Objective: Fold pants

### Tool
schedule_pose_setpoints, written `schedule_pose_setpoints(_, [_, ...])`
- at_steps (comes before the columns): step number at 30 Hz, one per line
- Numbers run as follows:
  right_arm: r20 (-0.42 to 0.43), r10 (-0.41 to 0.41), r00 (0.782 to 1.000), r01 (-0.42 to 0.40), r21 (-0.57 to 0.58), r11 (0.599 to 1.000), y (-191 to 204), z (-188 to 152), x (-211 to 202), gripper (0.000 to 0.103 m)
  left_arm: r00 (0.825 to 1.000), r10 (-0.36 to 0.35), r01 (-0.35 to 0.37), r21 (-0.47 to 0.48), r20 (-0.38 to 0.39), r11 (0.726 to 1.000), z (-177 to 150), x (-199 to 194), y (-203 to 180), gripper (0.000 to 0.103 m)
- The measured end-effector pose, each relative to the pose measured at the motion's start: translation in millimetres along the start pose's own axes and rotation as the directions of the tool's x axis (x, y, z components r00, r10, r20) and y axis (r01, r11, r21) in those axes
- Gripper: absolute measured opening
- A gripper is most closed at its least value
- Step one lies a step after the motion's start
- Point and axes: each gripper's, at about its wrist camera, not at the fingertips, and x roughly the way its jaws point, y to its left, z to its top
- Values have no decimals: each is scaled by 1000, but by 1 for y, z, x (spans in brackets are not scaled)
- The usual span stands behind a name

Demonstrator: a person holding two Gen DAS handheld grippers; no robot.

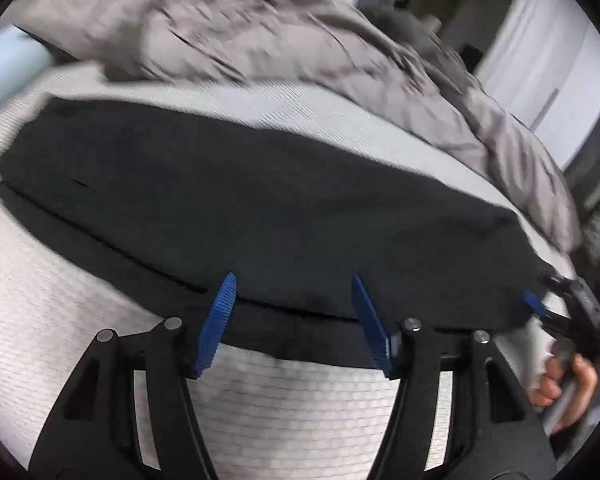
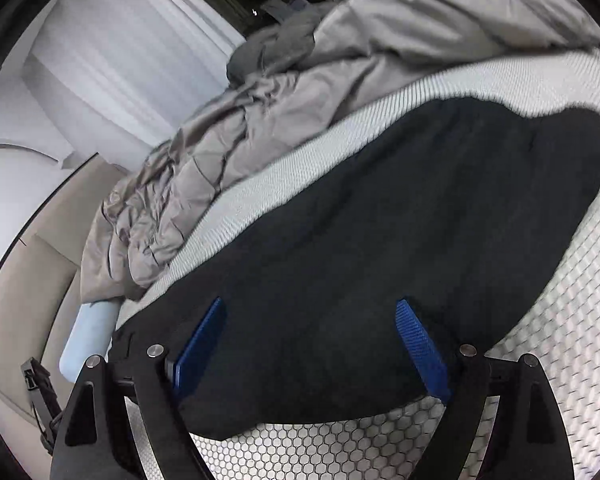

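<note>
Left gripper [image 1: 292, 316] was open at the near edge of the pants [image 1: 260, 208], right gripper [image 2: 312, 344] open over one end. Pants lay lengthwise on the mattress [image 1: 260, 408], presumably doubled leg-on-leg; duvet [image 1: 220, 32] bunched behind.

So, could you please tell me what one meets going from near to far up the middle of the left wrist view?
Left gripper with jaws open → white textured mattress → black pants → mattress again → rumpled grey duvet.
</note>
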Motion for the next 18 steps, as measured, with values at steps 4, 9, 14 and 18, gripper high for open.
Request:
schedule_pose_setpoints(4, [25, -4, 1000, 4, -3, 1000, 1, 3, -6, 88, 993, -74, 72, -25, -92, 997, -19, 26, -38, 57])
schedule_pose_setpoints(9, [24, 18, 1000, -19, 31, 999, -11, 5, -19, 88, 973, -186, 175, -93, -136, 980, -38, 36, -55, 57])
schedule_pose_setpoints(14, [-16, 7, 1000, -6, 41, 999, -19, 4, -16, 88, 949, -256, 226, -168, -186, 960, -32, 63, -71, 57])
schedule_pose_setpoints(18, [-36, 22, 999, -20, 65, 998, -26, 1, -16, 88, 936, -307, 273, -192, -172, 943, -18, 86, -89, 7])
